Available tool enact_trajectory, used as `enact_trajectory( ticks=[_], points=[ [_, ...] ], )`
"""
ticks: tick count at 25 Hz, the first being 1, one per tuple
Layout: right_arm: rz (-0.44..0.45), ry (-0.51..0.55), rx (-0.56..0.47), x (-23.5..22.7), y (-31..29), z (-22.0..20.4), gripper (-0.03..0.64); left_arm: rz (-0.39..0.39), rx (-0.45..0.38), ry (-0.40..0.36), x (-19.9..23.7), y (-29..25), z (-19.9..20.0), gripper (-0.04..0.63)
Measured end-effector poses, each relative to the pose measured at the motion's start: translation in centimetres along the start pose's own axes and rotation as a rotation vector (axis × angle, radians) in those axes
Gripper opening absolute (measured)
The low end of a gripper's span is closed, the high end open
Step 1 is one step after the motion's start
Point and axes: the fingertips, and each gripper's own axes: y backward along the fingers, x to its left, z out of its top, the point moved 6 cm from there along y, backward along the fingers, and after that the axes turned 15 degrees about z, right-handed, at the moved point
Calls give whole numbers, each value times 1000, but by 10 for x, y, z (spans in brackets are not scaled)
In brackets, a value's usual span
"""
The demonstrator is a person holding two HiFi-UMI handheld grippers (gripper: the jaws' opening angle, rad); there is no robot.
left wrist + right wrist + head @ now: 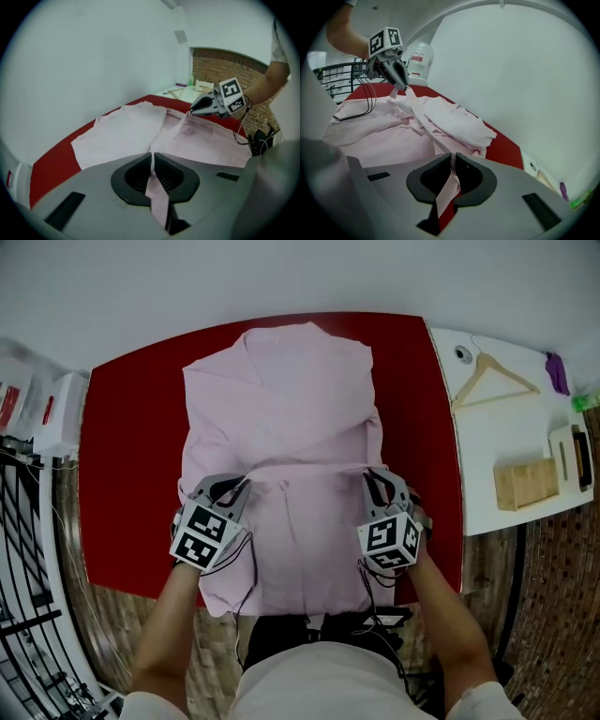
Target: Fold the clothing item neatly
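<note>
Lying flat on the table, the shirt is pinched by the left tool and right tool, each closed on what seems a folded edge, which should be kept taut and level while carried over evenly.

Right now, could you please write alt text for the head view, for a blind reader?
From above, the left gripper and the right gripper each pinch a pale pink shirt spread on a red table, a fold edge stretched between them. A wooden hanger lies on a white table at the right.
</note>
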Motion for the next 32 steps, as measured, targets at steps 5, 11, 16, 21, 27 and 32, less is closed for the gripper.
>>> enact_trajectory(
  ticks=[5, 11, 16, 21, 27, 32],
  points=[
    [23, 41, 79, 13, -18, -10, 37, 1, 97, 0, 2, -18, -46, 21],
    [60, 46, 177, 21, -33, -25, 37, -49, 137, 13, 5, -28, -66, 97],
    [45, 14, 164, 19, -30, -21, 67, -80, 90, 29, 12, -14, -70, 130],
    [2, -9, 128, 18, -13, -10, 120, -114, 25, 86, 19, 6, -70, 130],
    [-81, -52, 131, 30, 10, 3, 122, -156, -74, 129, 28, 35, -75, 129],
    [-137, -82, 135, 52, 29, 5, 121, -212, -122, 127, 21, 59, -85, 129]
  ],
)
